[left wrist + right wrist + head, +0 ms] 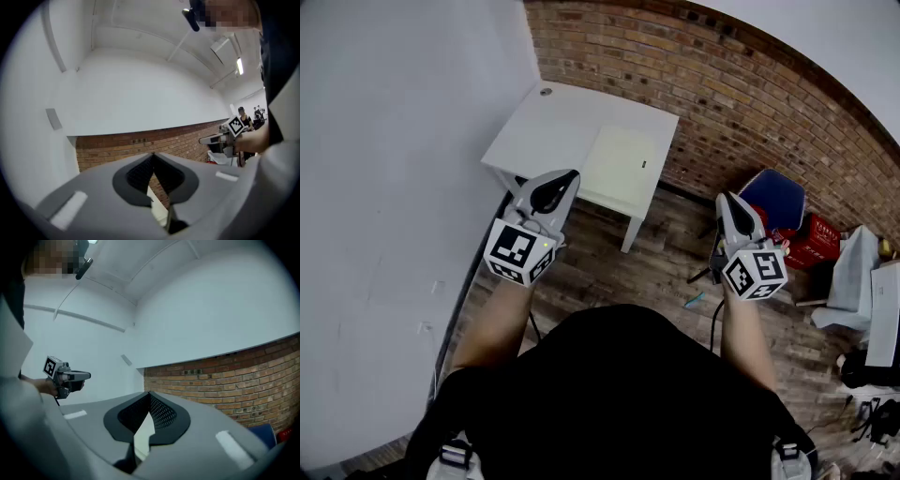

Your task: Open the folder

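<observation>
Step in hand, as judged: approach, with the folder not yet reached.

Locate the folder: flat on the white counter, at 12 o'clock from the body, toward the counter's 3 o'clock edge, well apart from both claws.

Left claw: clenched on nothing, held level, at 11 o'clock. Right claw: likewise clenched and empty, level, at 1 o'clock, above the wooden floor.

Step closer and lower both claws to the counter before any grasp. Release one claw and slide a single tip under the top cover's free edge, which is not identifiable from here. Pin the lower cover with the other claw. Lift slowly, and expect a thin cover to flex and slip.

Materials:
- Folder: pale cream, rectangular, matte, thin, with one small dark mark near its 3 o'clock edge, too small to identify.
- Counter: smooth, white, square-cornered.
- Brick wall behind, at 12 o'clock: rough, red.
- Claw pads: black, finely textured, set in smooth grey shells.
</observation>
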The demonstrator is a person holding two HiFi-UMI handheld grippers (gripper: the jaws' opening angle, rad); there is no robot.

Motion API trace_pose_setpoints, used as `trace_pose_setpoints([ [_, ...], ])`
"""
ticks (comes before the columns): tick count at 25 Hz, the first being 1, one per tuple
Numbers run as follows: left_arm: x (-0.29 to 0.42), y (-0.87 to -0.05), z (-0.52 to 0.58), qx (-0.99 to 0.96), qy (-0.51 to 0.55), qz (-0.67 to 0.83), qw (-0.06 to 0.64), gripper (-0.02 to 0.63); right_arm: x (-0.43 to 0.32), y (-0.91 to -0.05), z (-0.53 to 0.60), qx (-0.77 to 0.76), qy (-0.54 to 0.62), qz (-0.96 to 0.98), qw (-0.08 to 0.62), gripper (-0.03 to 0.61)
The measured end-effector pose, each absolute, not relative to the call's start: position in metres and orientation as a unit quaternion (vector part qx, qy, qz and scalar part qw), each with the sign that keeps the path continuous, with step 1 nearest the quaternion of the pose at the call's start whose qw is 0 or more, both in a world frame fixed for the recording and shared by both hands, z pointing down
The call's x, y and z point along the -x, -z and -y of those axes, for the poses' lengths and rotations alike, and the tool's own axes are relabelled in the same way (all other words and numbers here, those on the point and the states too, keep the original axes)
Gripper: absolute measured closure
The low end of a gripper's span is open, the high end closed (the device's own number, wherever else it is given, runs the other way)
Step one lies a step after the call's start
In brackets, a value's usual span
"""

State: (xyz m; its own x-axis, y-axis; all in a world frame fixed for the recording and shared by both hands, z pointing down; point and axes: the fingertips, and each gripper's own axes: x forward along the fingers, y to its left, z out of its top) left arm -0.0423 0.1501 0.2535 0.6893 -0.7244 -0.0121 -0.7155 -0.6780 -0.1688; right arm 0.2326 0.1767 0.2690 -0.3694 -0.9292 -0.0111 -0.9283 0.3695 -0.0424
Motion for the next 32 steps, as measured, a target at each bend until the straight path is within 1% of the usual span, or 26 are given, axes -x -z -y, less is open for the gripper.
trace_pose_setpoints([
  [10,0.003,-0.267,-0.130,0.912,0.038,-0.403,0.068,0.614,-0.260,-0.280,-0.149,0.543,0.019,-0.840,0.011,0.578],
  [16,-0.023,-0.276,-0.123,0.907,0.047,-0.413,0.066,0.612,-0.286,-0.289,-0.137,0.535,0.035,-0.844,0.031,0.578],
  [22,-0.045,-0.284,-0.116,0.904,0.054,-0.419,0.062,0.612,-0.308,-0.303,-0.123,0.529,0.049,-0.847,0.027,0.578],
  [32,-0.036,-0.298,-0.093,0.901,0.060,-0.427,0.051,0.612,-0.293,-0.319,-0.096,0.517,0.059,-0.854,0.010,0.578],
])
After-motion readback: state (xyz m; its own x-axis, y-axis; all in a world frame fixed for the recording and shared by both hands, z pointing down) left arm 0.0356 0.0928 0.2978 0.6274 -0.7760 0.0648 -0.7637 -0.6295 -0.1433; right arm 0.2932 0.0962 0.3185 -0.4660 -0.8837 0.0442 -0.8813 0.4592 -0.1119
